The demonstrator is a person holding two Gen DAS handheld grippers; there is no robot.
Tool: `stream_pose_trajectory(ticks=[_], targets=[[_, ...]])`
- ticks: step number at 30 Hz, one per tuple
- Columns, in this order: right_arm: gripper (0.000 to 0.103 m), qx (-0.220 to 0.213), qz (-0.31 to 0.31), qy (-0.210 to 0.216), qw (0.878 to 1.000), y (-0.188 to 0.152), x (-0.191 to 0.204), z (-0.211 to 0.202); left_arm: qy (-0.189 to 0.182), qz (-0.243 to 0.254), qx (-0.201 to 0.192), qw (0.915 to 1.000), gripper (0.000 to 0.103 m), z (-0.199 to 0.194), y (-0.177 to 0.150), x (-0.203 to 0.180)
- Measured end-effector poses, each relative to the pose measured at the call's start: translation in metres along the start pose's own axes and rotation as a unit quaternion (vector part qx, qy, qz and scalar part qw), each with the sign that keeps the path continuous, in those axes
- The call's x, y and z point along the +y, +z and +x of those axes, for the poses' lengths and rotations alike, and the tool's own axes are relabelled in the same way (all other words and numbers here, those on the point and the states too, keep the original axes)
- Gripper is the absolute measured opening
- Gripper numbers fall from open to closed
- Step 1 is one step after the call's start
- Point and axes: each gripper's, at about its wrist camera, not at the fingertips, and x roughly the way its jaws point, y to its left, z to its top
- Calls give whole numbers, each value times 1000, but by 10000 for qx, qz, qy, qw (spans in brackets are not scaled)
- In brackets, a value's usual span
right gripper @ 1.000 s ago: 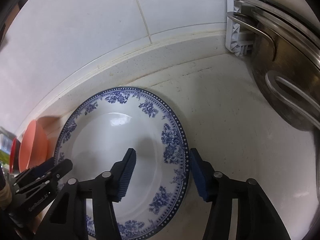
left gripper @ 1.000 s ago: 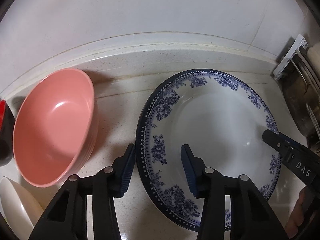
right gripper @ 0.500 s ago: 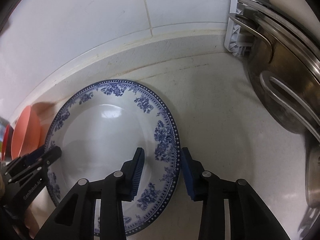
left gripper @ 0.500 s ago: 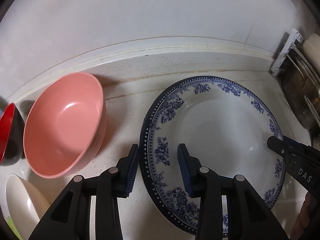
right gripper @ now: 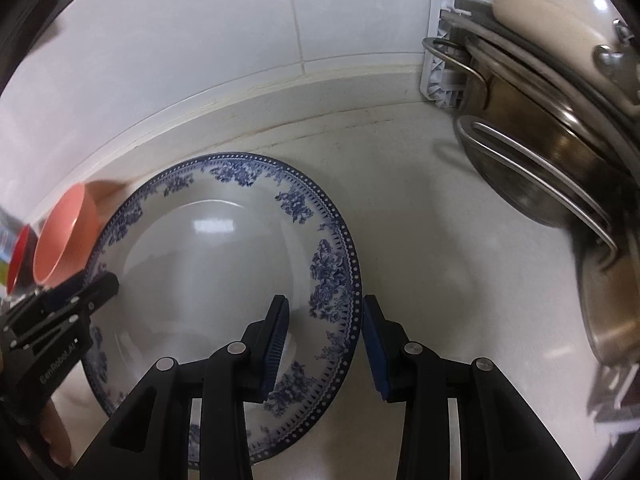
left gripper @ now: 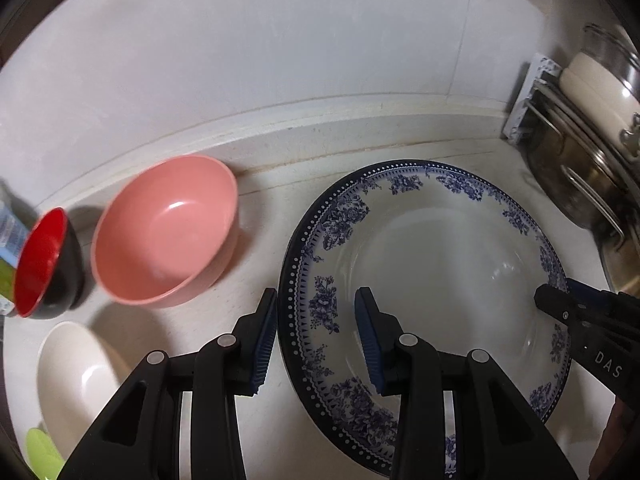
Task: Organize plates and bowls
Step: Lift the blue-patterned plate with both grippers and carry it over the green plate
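A white plate with blue flowers (left gripper: 440,264) (right gripper: 208,264) hangs just above the pale counter, held at both sides. My left gripper (left gripper: 316,296) is shut on its left rim, one pad inside the well and one outside. On the opposite rim my right gripper (right gripper: 326,302) grips the same way. Each view shows the other gripper's black tip at the far rim. A pink bowl (left gripper: 164,236) (right gripper: 64,240) stands left of the plate. Beside it sit a red-and-black bowl (left gripper: 40,264) and a white bowl (left gripper: 76,376).
Steel pots and lids (right gripper: 540,140) fill a white rack (right gripper: 440,72) against the right wall. The tiled wall runs close behind the plate. A carton (left gripper: 8,236) and something green (left gripper: 40,452) sit at the far left. A person's fingers show under each gripper.
Both pairs of jaws closed onto the plate's rim. Plate and grippers then drew back from the wall together and rose slightly, bringing the red bowl and more of the pots into view.
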Motion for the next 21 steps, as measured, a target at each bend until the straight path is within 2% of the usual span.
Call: stream_pose_trajectory(ticks=[10, 21], targets=[[38, -216, -41, -109, 9997, -33, 27, -56, -176, -85, -139, 9997, 38, -49, -27, 19], [38, -455, -270, -152, 9985, -64, 73, -106, -174, -372, -236, 9989, 38, -98, -60, 72]])
